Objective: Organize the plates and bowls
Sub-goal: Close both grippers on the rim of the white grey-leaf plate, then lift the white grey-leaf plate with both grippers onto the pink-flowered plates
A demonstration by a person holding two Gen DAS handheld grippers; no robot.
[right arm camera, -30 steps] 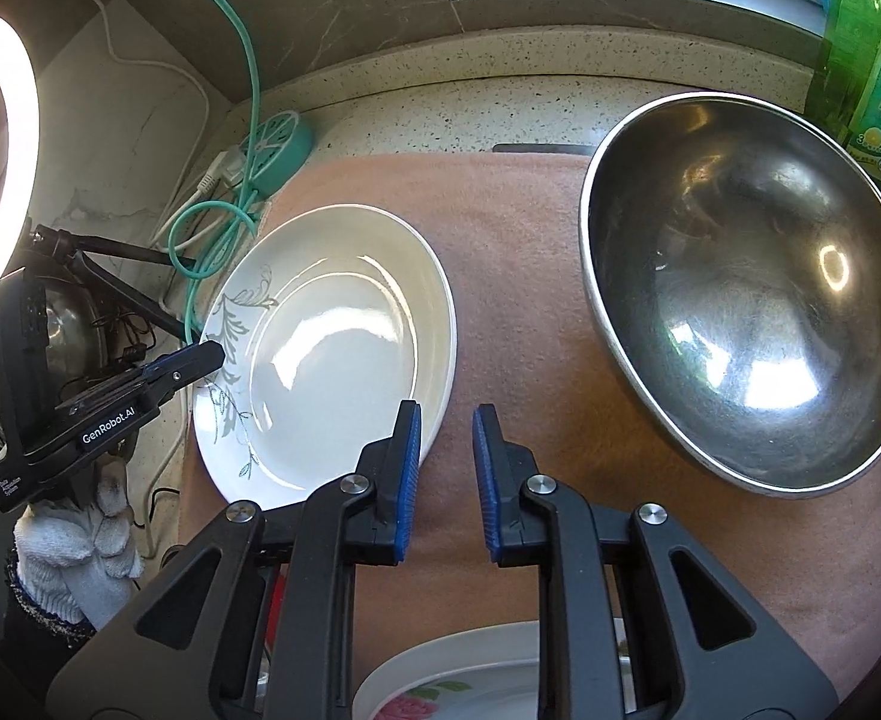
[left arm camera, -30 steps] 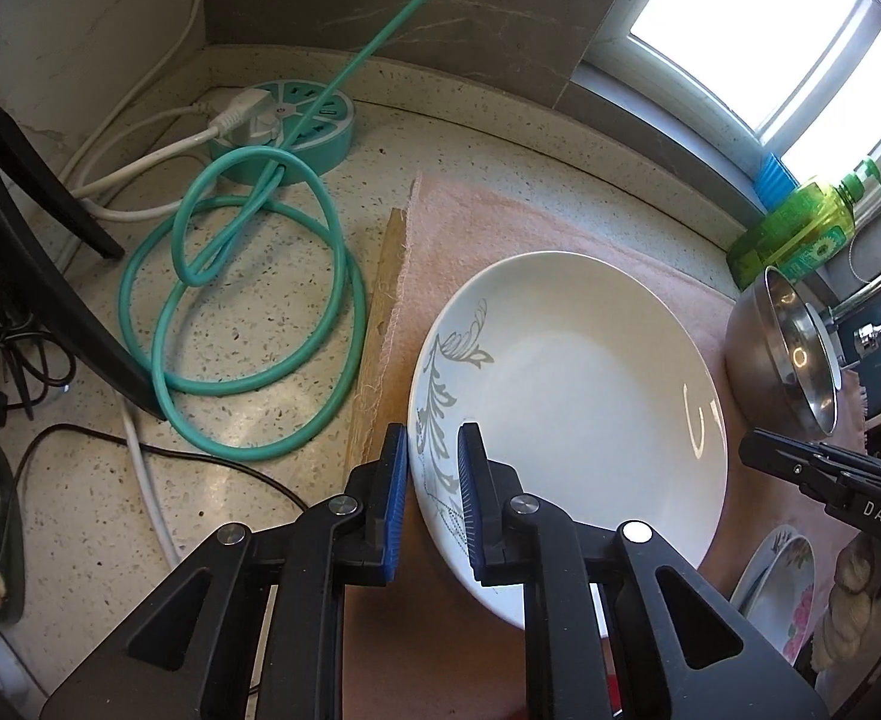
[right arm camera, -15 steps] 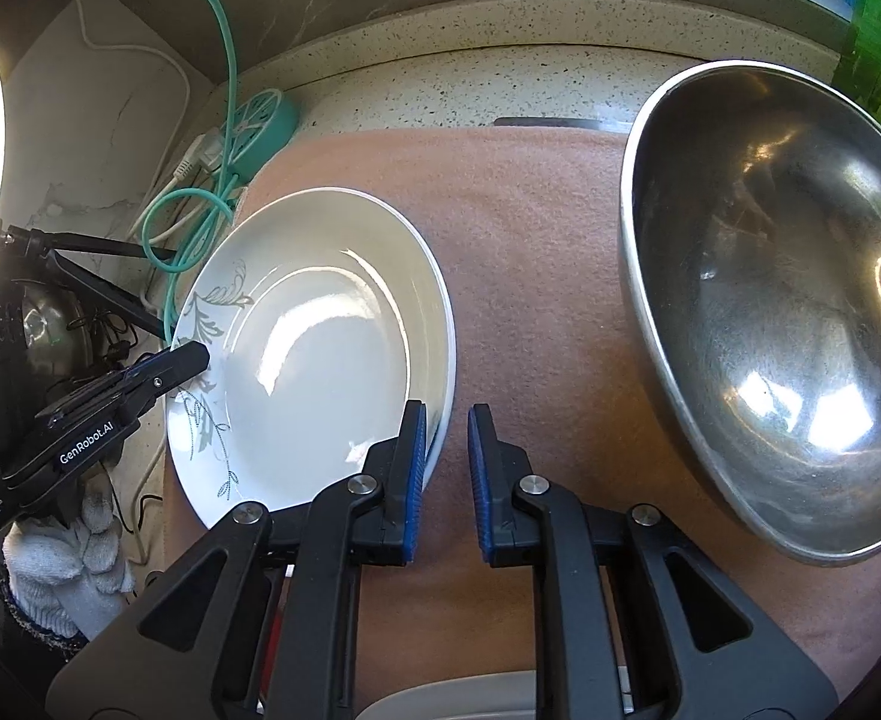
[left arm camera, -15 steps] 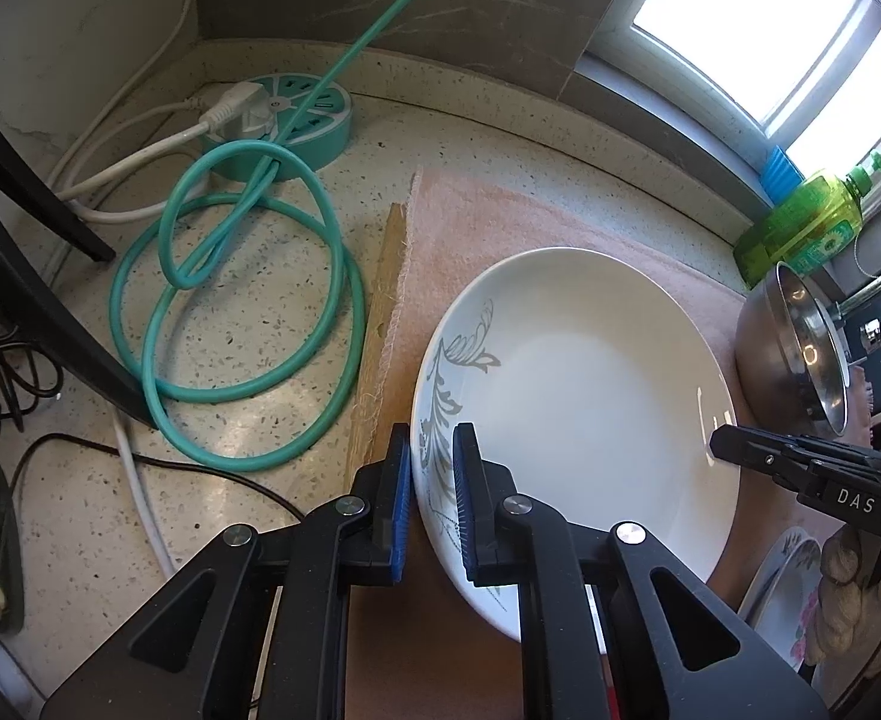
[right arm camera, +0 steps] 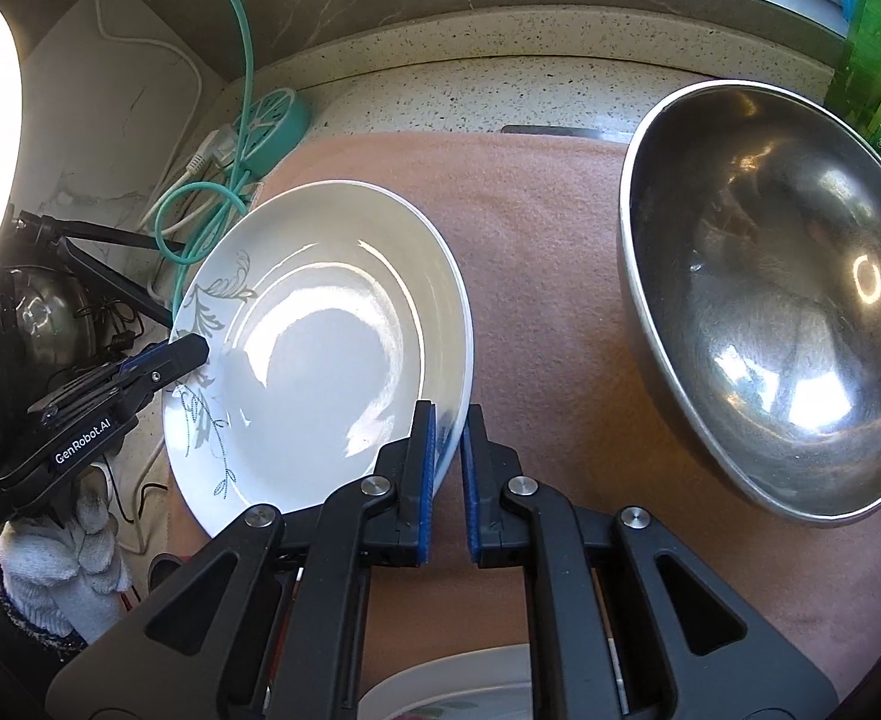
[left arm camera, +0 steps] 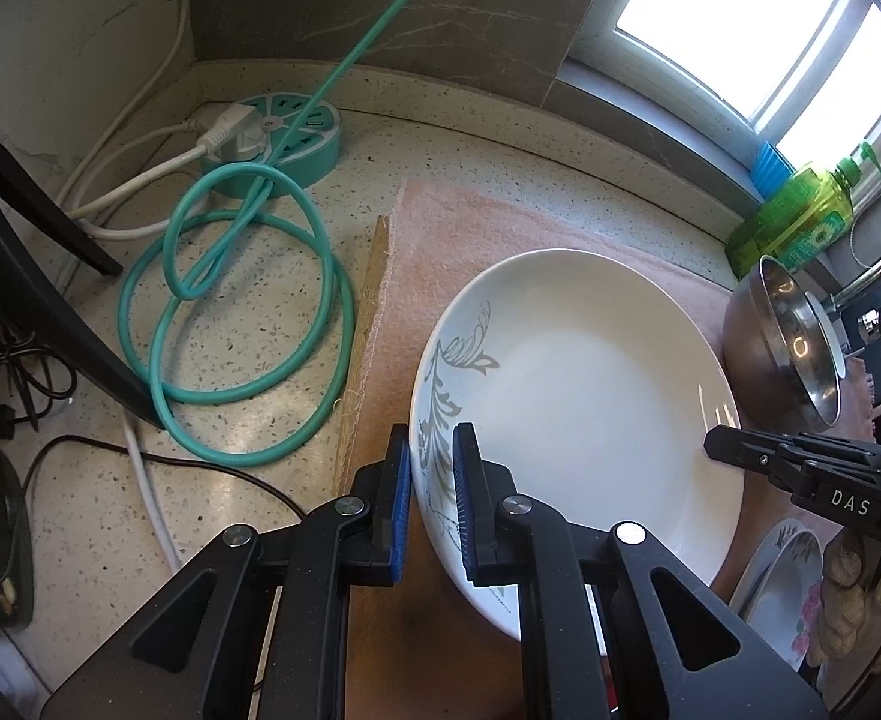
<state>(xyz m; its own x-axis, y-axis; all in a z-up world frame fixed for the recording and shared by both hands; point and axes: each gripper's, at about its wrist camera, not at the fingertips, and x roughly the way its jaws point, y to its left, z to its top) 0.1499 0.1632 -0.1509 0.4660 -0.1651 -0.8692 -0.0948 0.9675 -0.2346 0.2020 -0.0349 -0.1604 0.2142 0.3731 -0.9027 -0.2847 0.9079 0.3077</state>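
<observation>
Gripping the plate (left arm camera: pixel 590 396) by opposite rims over the mat (right arm camera: pixel 536 222), your left hand-held gripper (left arm camera: pixel 431 501), marked "GenRobot.AI", and right hand-held gripper (right arm camera: pixel 447 468), marked "DAS", are both clamped tight.

"DAS" on right gripper (left arm camera: pixel 717 449), "GenRobot.AI" on left gripper (right arm camera: pixel 197 351)
</observation>
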